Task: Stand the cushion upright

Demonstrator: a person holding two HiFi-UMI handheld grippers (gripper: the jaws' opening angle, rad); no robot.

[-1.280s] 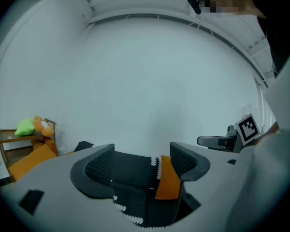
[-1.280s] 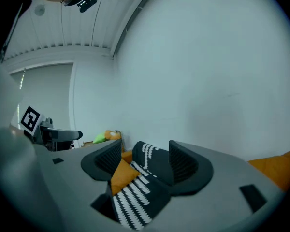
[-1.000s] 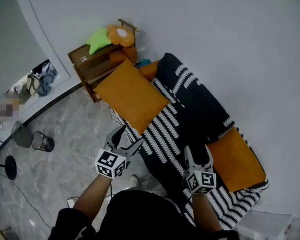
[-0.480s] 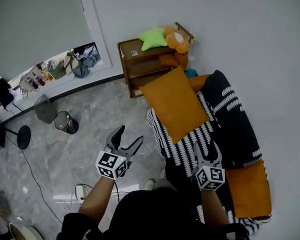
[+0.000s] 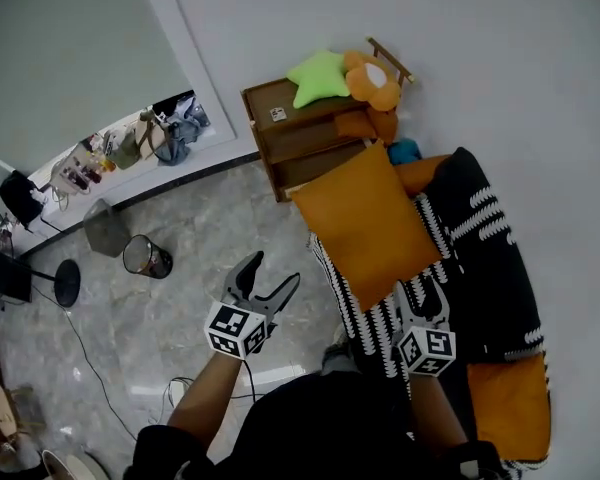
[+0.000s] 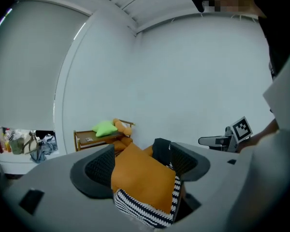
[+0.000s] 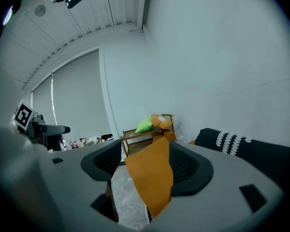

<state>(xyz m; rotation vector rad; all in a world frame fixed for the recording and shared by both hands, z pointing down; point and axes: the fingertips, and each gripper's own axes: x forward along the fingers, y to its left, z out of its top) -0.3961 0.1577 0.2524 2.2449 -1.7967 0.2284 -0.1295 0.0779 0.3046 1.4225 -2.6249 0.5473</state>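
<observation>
While hanging with jaws apart and nothing pinched between them, aimed alike: left gripper [image 5: 272, 273] and right gripper [image 5: 424, 293], both toward the orange cushion [image 5: 365, 223]. Lying tilted over the sofa [image 5: 490, 268] end, just beside the wooden shelf [image 5: 300, 133], ahead of both claws. Long side running from shelf toward the person. Probably closer to the right gripper, above the striped cover; left gripper above the floor [image 5: 200, 228]. Counted: two grippers, two big orange cushions, with the second cushion [image 5: 510, 408] at the other sofa end; maybe a smaller orange piece [image 5: 420, 173] behind.
</observation>
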